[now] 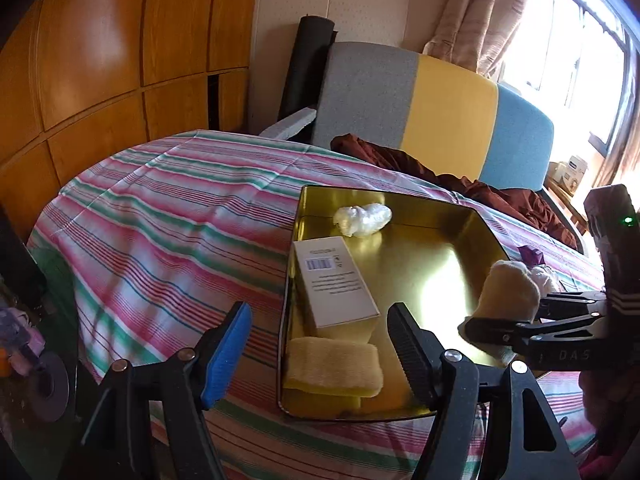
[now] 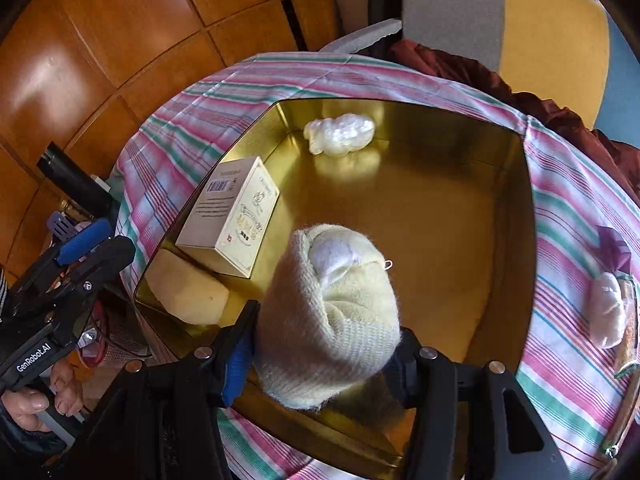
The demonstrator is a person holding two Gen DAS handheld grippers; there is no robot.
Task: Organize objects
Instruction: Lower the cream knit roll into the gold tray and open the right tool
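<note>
A gold metal tray (image 1: 448, 236) (image 2: 516, 216) sits on the striped cloth. In it lie a white box (image 1: 334, 284) (image 2: 230, 216), a crumpled clear plastic wad (image 1: 362, 218) (image 2: 340, 132) and a folded cream cloth (image 1: 332, 366) (image 2: 188, 296). My right gripper (image 2: 324, 344) is shut on a rolled cream sock (image 2: 332, 312) and holds it above the tray's near right part; it also shows in the left wrist view (image 1: 510, 296). My left gripper (image 1: 318, 344) is open and empty over the tray's near left corner.
The striped cloth (image 1: 168, 216) covers a rounded table. A white bundle (image 2: 608, 312) and a purple wrapper (image 2: 616, 248) lie on the cloth right of the tray. A maroon cloth (image 1: 480, 188) and a grey-yellow-blue chair back (image 1: 448, 112) stand behind. Wooden panels lie to the left.
</note>
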